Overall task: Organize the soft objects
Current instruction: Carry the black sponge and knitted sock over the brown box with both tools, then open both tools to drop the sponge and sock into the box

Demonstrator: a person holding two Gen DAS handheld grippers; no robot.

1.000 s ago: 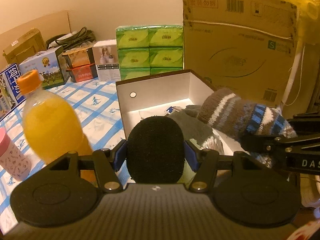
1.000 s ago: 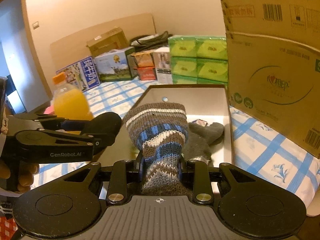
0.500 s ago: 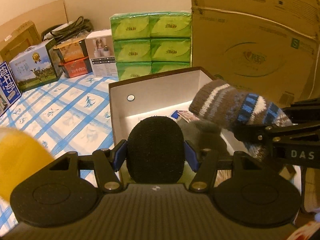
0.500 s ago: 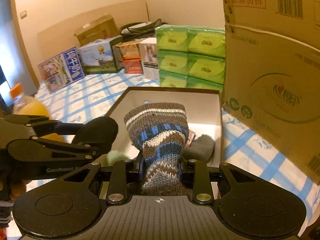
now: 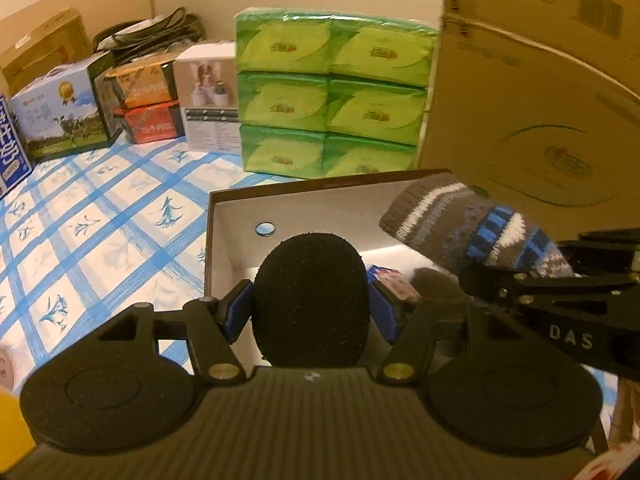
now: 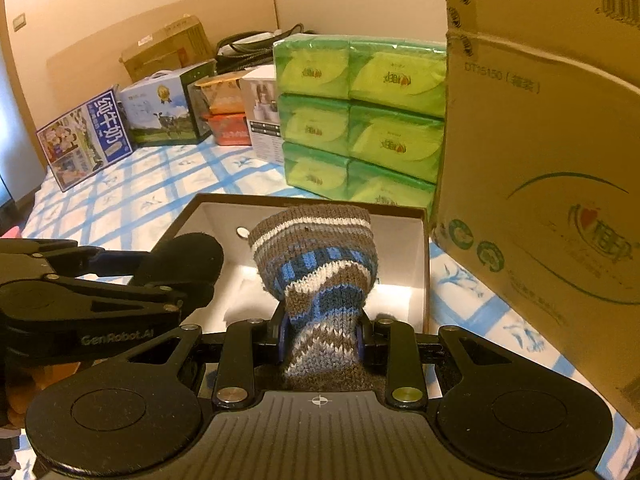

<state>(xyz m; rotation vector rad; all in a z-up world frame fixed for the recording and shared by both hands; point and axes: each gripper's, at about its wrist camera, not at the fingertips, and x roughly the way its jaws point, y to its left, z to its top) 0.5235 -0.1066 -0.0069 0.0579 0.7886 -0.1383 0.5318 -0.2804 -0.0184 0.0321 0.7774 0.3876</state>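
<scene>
Your left tool (image 5: 311,312) gripped a black foam pad (image 5: 311,296) between wide-set jaws, above the near-left corner of the open box (image 5: 236,216). Your right tool (image 6: 320,336) pinched a striped knit sock (image 6: 316,256) in narrow jaws, over the box middle. Best practice was to lower both fully inside the 4 walls before releasing, clear of the grey item (image 5: 436,284).

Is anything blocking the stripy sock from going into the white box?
Nothing visible blocks it. The striped sock, shut in the right gripper, hangs over the open box, which has no lid on it. A grey sock lies inside, leaving bare floor.
</scene>
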